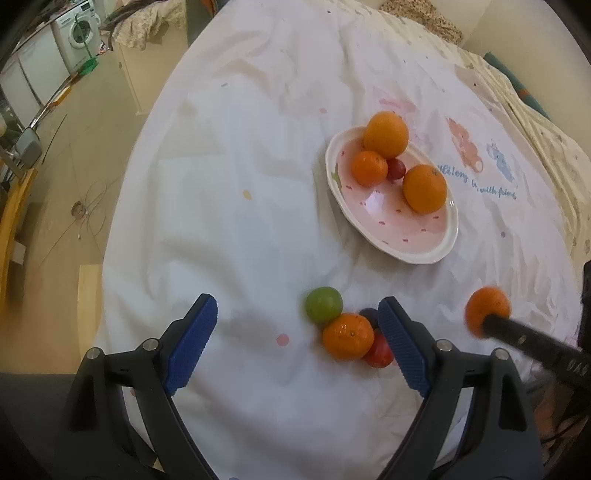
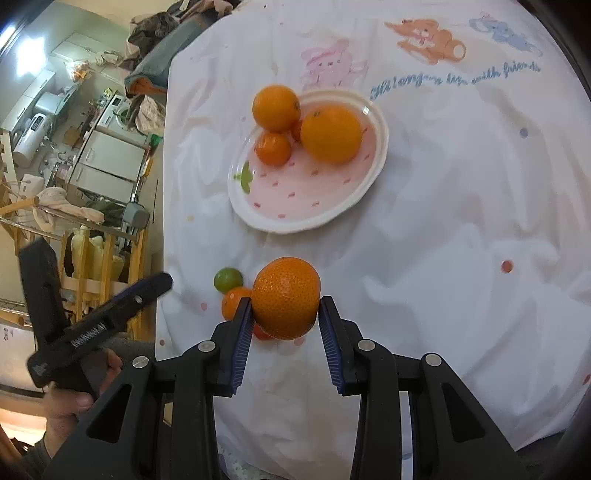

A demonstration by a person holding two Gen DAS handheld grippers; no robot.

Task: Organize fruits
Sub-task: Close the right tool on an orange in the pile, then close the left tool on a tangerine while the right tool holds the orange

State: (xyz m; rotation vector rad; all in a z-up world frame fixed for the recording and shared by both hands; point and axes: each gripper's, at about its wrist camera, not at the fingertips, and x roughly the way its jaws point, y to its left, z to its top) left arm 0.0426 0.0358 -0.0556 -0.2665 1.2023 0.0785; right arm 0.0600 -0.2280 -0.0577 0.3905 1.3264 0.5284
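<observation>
My right gripper (image 2: 284, 306) is shut on a mandarin (image 2: 286, 297), lifted above the white cloth; the same mandarin (image 1: 487, 311) shows blurred at the right of the left wrist view. A pink dotted plate (image 2: 295, 218) holds two big oranges (image 2: 330, 133), a small mandarin (image 2: 273, 147) and a red fruit (image 1: 396, 169). On the cloth lie a green fruit (image 1: 323, 305), another mandarin (image 1: 348, 336), a red fruit (image 1: 380, 352) and a dark one (image 1: 369, 316). My left gripper (image 1: 297, 314) stands open above the cloth, its right finger beside that cluster.
The white printed cloth (image 1: 240, 221) covers a table whose left edge drops to a wooden floor. A washing machine (image 1: 79, 31) and cabinets stand far left. A person's hand (image 2: 70, 398) holds the left gripper's handle at the cloth's edge.
</observation>
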